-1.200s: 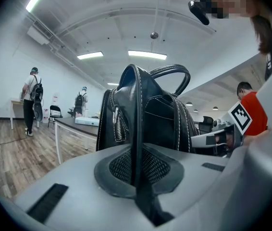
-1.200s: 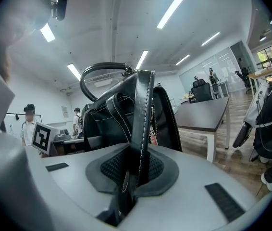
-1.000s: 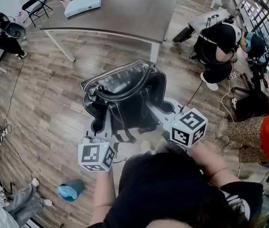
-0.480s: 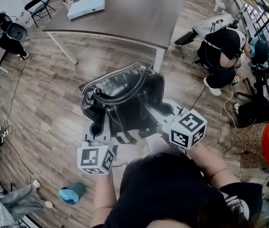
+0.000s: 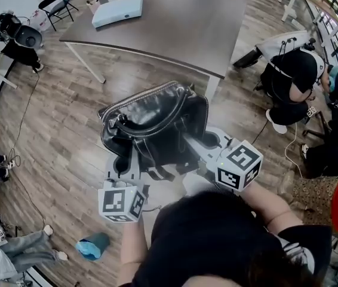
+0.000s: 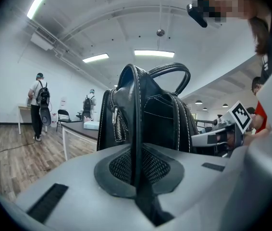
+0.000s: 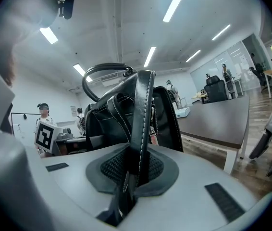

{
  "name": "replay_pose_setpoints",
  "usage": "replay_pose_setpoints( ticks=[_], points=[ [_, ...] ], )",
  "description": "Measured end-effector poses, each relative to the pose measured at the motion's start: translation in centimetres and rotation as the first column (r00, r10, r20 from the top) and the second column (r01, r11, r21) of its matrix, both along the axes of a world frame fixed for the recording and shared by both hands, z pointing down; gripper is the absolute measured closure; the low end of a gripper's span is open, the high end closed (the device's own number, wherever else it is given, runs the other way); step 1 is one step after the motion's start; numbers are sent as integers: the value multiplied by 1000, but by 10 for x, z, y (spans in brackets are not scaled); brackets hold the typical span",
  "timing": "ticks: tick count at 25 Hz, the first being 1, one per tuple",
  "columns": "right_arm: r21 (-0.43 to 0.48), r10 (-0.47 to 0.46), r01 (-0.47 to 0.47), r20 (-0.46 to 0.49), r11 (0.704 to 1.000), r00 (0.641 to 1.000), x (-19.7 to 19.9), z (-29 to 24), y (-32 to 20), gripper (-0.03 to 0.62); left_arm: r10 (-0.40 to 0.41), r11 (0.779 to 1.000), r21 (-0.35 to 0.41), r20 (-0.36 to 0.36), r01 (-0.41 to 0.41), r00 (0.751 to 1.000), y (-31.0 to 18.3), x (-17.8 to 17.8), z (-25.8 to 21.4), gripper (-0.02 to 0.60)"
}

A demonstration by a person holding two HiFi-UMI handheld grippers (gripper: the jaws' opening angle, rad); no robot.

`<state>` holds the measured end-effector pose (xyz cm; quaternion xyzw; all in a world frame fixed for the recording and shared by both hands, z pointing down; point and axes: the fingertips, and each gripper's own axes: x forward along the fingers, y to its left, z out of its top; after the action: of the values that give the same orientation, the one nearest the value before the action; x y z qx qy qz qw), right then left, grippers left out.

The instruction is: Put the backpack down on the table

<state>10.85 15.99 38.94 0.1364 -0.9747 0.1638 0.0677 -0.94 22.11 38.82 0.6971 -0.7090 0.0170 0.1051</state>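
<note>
Your left tool [image 5: 129,162] and right tool [image 5: 197,143] each pinch a strap [image 6: 136,129] of the black leather backpack [image 5: 157,121]. It hangs over the floor [image 5: 55,136], with the bench [image 5: 175,23] at 12 o'clock. It looks soft, saggy and fairly heavy, so hold the straps close to its body.

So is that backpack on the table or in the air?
In the air: left gripper and right gripper each clamp a strap, and the backpack hangs over floor, short of the table.

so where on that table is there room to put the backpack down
Most of the table is bare, from the near edge facing the backpack across to its right corner. Only the far left corner is taken, by a white box. The floor right of the table is crowded.
</note>
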Motion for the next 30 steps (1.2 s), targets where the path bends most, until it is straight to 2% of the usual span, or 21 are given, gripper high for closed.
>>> replay_pose_setpoints(
  ticks=[6, 16, 24, 30],
  points=[
    [-41, -52, 51, -5, 998, 999, -34, 2, -45, 545, -62, 998, -27, 9, 62, 998, -42, -32, -1, 541],
    [-13, -131, 131, 15, 991, 991, -79, -11, -107, 546, -120, 993, -15, 34, 121, 992, -103, -76, -12, 541],
    [27, -128, 127, 30, 992, 991, -112, -27, -157, 546, -114, 994, 9, 70, 113, 991, -152, -108, -29, 541],
    [60, -94, 92, 34, 994, 995, -140, -45, -196, 546, -56, 998, 41, 67, 53, 996, -200, -141, -44, 541]
  ],
)
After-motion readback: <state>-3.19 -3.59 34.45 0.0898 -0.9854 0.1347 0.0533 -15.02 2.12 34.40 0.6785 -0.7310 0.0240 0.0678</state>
